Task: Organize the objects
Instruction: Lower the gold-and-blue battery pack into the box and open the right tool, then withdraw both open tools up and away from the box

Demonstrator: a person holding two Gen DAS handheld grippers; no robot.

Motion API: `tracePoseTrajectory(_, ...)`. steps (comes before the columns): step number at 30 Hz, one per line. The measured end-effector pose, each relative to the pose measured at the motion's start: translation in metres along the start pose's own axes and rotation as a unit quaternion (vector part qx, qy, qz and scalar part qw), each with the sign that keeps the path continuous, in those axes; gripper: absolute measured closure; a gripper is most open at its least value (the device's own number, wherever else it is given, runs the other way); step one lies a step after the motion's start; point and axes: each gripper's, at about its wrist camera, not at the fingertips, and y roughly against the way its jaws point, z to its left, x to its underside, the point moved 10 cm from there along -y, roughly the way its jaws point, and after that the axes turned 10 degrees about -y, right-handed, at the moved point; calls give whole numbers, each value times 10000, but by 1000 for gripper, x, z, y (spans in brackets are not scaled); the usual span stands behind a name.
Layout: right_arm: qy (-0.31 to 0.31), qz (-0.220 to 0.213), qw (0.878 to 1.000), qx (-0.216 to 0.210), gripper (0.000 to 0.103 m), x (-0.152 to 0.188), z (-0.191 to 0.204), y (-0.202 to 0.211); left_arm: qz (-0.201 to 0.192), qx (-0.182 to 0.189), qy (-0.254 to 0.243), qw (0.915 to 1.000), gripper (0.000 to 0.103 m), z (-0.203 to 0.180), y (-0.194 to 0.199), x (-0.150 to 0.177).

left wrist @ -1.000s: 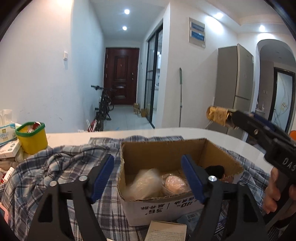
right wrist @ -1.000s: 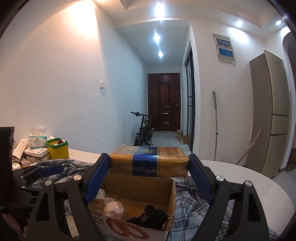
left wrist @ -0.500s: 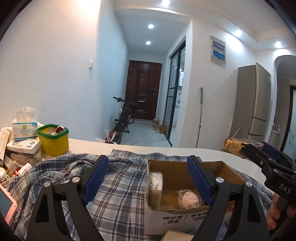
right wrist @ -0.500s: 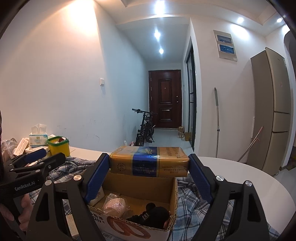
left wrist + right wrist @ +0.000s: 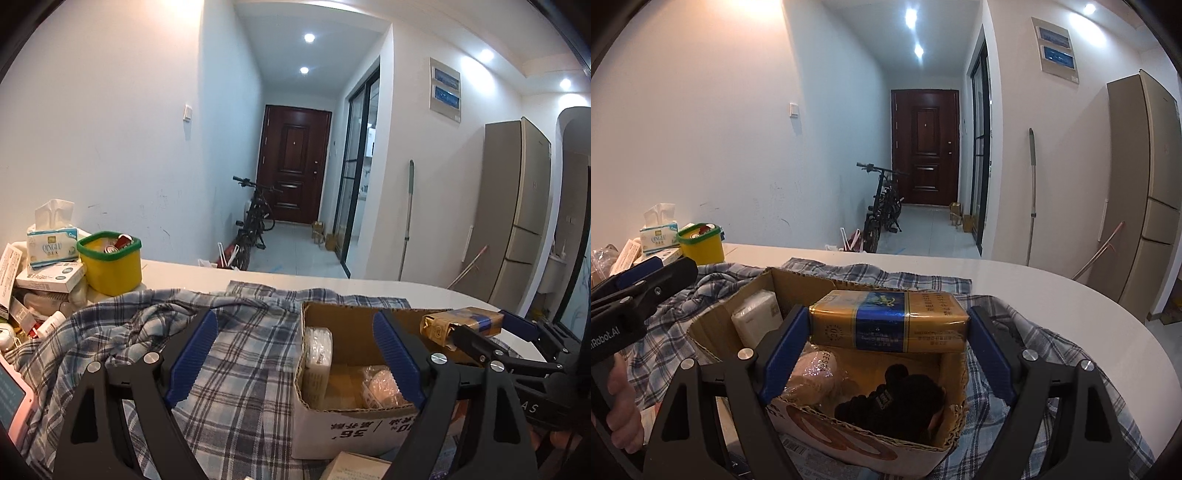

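Note:
An open cardboard box (image 5: 369, 432) (image 5: 798, 280) sits on a plaid shirt (image 5: 240, 369). Inside it are a white packet (image 5: 317, 354) (image 5: 757, 317) standing at the left wall, a wrapped pinkish bun (image 5: 812, 376) and a black item (image 5: 894, 402). My right gripper (image 5: 888, 343) (image 5: 480, 328) is shut on a gold-and-blue carton (image 5: 890, 319) (image 5: 461, 325), held lengthwise just over the box's opening. My left gripper (image 5: 295, 354) (image 5: 653, 277) stands open and empty, left of the box and above the shirt.
At the table's left end stand a yellow tub with a green rim (image 5: 110, 262), a tissue box (image 5: 51, 243) and stacked small cartons (image 5: 51, 277). A pink device (image 5: 11, 402) lies at the left edge. The white table (image 5: 1071, 314) curves off on the right.
The left gripper's jaws widened and swung left off the box, and the white packet now stands inside. The right gripper sank with the carton closer to the box opening.

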Motion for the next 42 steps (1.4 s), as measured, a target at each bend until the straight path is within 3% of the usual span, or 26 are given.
tracePoseTrajectory(17, -166, 69, 9998, 56, 18, -2, -10, -5, -471, -134, -360, 9981, 15, -9, 18, -13)
tracePoseTrajectory(20, -176, 81, 9998, 61, 12, -2, -11, -6, -472, -134, -394, 9980, 15, -11, 18, -13)
tracePoseTrajectory(23, -233, -109, 9996, 142, 0, -7, -15, 0, -488, -150, -402, 9979, 15, -11, 19, -13)
tracePoseTrajectory(30, -487, -603, 9967, 232, 0, -24, -24, 18, -554, -195, -385, 9975, 15, -8, 20, -15)
tracePoseTrajectory(42, -790, -583, 9950, 202, 0, -27, -32, 17, -627, -209, -470, 9967, 15, -10, 22, -17)
